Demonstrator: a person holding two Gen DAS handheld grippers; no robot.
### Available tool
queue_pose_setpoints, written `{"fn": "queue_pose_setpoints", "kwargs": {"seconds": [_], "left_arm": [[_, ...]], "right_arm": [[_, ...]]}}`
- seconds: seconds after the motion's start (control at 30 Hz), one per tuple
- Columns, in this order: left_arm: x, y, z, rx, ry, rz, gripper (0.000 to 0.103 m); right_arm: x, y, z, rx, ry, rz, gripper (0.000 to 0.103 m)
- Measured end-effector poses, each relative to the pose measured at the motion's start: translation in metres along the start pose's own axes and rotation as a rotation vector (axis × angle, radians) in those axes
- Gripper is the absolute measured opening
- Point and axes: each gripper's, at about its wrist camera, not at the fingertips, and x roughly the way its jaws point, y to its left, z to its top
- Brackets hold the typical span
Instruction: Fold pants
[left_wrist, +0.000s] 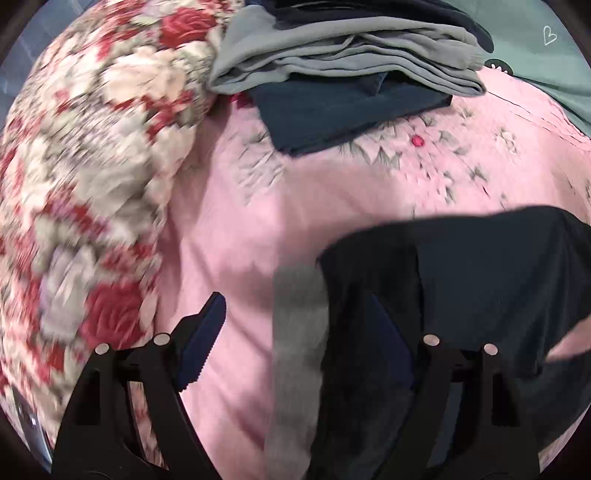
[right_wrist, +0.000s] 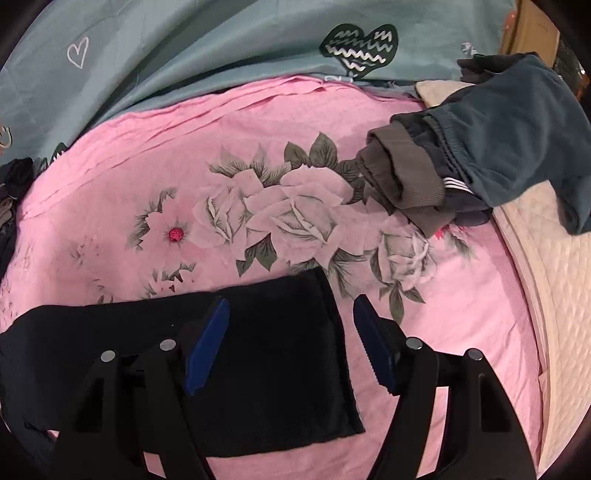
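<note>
Pants (right_wrist: 273, 354), black and folded, lay at lower left of the right wrist view on the pink bedsheet (right_wrist: 443, 354); left gripper (left_wrist: 306, 332) and right gripper (right_wrist: 291, 332) fingers stood apart, gripping nothing.

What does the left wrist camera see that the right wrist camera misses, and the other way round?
Only the left wrist view shows the red rose blanket, a stack of folded clothes and a grey waistband on the black pants.

Only the right wrist view shows a heap of unfolded clothes, a cream quilt and the big rose print.

Both show the black pants, the pink sheet, the teal heart-print cover, and an open gripper.
</note>
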Motion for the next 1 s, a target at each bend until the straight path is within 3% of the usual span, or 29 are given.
{"fn": "queue_pose_setpoints", "kwargs": {"seconds": [0.03,0.1,0.13,0.27,0.33,0.37,0.43,0.47,0.57,0.63,0.7,0.73,0.77,0.8,0.83,0.87,0.9,1.0], "left_arm": [[0.005,-0.004,0.006,0.015,-0.003,0.001,0.077],[0.027,-0.01,0.014,0.079,0.035,-0.03,0.044],[0.039,-0.013,0.017,0.109,0.071,-0.037,0.043],[0.043,-0.024,0.021,0.188,0.06,-0.024,0.039],[0.04,-0.032,0.021,0.238,0.05,-0.007,0.037],[0.038,-0.034,0.021,0.254,0.046,0.002,0.035],[0.032,-0.037,0.021,0.268,0.036,0.003,0.033],[0.029,-0.038,0.022,0.267,0.03,-0.001,0.032],[0.024,-0.034,0.025,0.241,0.024,-0.02,0.03],[0.02,-0.029,0.027,0.217,0.022,-0.038,0.03],[0.014,-0.023,0.028,0.2,0.018,-0.08,0.008],[0.011,-0.02,0.029,0.187,0.024,-0.111,0.008],[0.007,-0.02,0.03,0.176,0.017,-0.11,0.008],[0.006,-0.02,0.03,0.179,0.021,-0.106,0.008],[0.006,-0.022,0.031,0.185,0.022,-0.101,0.009],[0.008,-0.024,0.031,0.197,0.023,-0.091,0.009],[0.009,-0.024,0.03,0.203,0.029,-0.087,0.009],[0.015,-0.027,0.03,0.207,0.042,-0.091,0.014]], "right_arm": [[0.003,0.001,0.0,-0.005,0.002,-0.002,0.07],[0.009,0.001,0.003,-0.015,0.01,0.003,0.07],[0.012,0.001,0.004,-0.016,0.016,0.005,0.07],[0.027,0.003,0.01,-0.027,0.047,0.023,0.07],[0.032,0.005,0.013,-0.031,0.061,0.034,0.06],[0.034,0.006,0.013,-0.033,0.068,0.036,0.045],[0.035,0.006,0.015,-0.033,0.067,0.016,0.03],[0.034,0.006,0.016,-0.032,0.066,0.029,0.013],[0.024,0.001,0.017,-0.022,0.049,0.061,0.01],[0.016,-0.003,0.016,-0.017,0.03,0.082,0.009],[0.012,-0.005,0.015,-0.032,0.031,0.091,0.01],[0.013,-0.003,0.015,-0.052,0.04,0.092,0.011],[0.013,-0.001,0.016,-0.072,0.043,0.058,0.018],[0.01,0.0,0.016,-0.088,0.035,-0.012,0.048],[0.003,0.006,0.018,-0.106,-0.012,-0.097,0.056],[-0.01,0.015,0.017,-0.134,-0.089,-0.127,0.057],[-0.022,0.029,0.018,-0.16,-0.143,-0.102,0.057],[-0.031,0.087,0.016,-0.283,-0.097,0.145,0.057]]}}
